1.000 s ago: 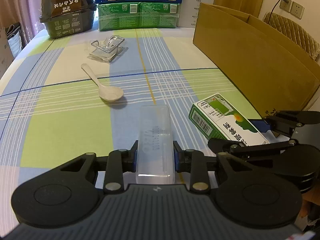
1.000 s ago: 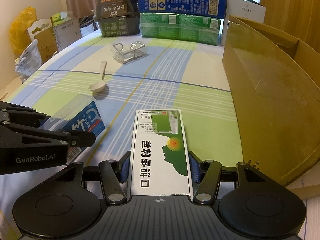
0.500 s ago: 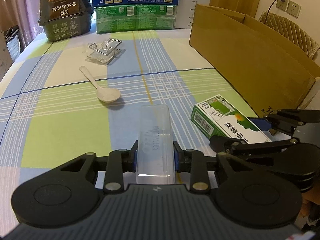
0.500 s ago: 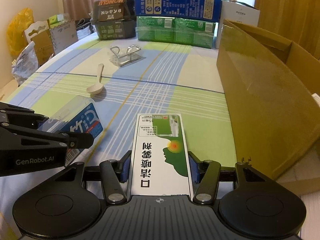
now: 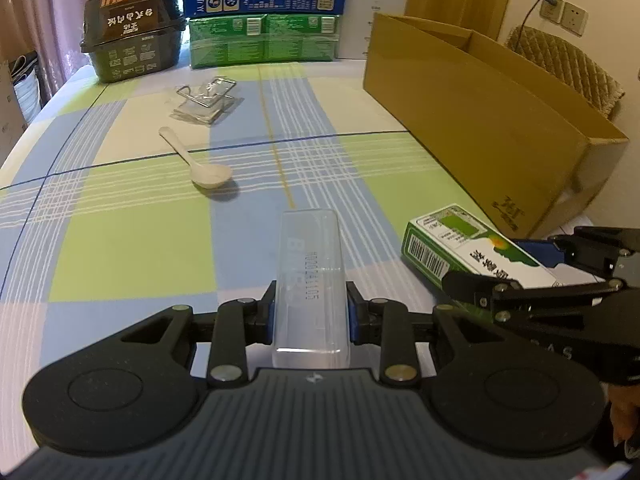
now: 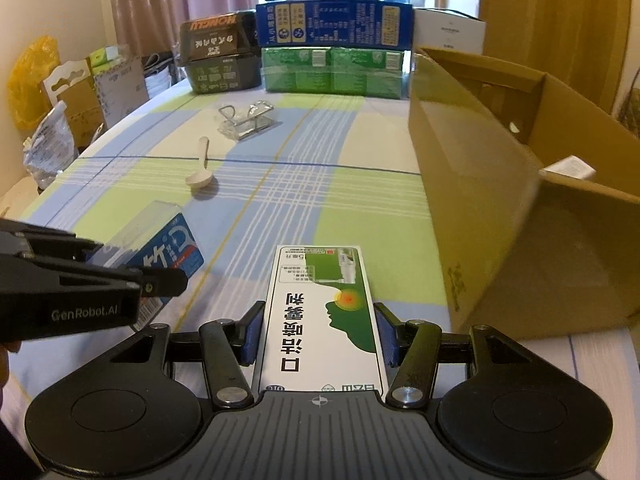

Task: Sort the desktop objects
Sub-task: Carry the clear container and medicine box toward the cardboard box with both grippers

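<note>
The checked surface (image 5: pixel 132 248) carries an open cardboard box (image 6: pixel 520 208) along its right edge (flaps up). Beside it, the right gripper (image 6: pixel 320 334) has its jaws closed on a green-and-white medicine box (image 6: pixel 324 316), lifted above the cloth. The left gripper (image 5: pixel 310 310) clamps a clear plastic case (image 5: pixel 310 280). Farther off lies a white spoon (image 5: pixel 200 164).

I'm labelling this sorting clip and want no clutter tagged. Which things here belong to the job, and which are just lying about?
Part of the job:
- clear plastic case, clamped in the left gripper
- green-and-white medicine box, clamped in the right gripper
- cardboard box, open
- white spoon
- wire clip packet

Lying about:
- stacked cartons at the table's far edge
- yellow bag
</note>
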Demonstrator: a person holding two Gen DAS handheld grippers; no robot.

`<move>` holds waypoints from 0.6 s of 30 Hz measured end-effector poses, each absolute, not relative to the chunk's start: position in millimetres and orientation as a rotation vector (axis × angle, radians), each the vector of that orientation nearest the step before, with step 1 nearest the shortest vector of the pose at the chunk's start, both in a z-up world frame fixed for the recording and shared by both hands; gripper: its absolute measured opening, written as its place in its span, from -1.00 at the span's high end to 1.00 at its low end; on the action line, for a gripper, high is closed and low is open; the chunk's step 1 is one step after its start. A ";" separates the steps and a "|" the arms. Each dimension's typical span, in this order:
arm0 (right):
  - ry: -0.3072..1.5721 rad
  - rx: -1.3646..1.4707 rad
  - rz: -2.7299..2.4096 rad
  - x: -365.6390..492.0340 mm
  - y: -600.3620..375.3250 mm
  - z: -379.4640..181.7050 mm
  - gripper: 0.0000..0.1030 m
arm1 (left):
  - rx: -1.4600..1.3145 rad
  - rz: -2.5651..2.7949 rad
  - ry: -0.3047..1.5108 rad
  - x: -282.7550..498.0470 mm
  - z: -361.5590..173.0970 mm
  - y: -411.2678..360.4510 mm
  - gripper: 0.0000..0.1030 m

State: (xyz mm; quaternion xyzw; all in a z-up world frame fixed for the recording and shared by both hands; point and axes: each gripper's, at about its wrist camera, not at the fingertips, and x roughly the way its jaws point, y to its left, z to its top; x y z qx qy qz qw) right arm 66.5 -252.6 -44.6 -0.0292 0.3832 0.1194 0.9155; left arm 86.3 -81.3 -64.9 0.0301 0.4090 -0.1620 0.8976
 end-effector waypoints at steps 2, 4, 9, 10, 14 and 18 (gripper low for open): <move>0.783 -0.056 0.240 61.4 -255.4 -39.3 -0.02 | 0.066 -0.337 0.841 81.1 -61.0 -83.8 0.49; 0.769 -0.054 0.234 55.6 -258.2 -32.2 -0.02 | 0.070 -0.337 0.832 76.6 -55.6 -85.5 0.49; 0.730 -0.049 0.231 40.5 -262.7 -10.9 -0.02 | 0.056 -0.337 0.811 65.9 -37.4 -89.1 0.49; 0.721 -0.047 0.230 37.7 -263.6 -6.2 -0.02 | 0.052 -0.338 0.805 63.2 -32.8 -90.3 0.49; 0.676 -0.038 0.224 26.8 -269.9 16.3 -0.02 | 0.044 -0.350 0.777 52.7 -13.2 -97.9 0.49; 0.628 -0.033 0.217 17.1 -275.8 38.5 -0.02 | 0.042 -0.360 0.746 42.9 4.6 -107.0 0.49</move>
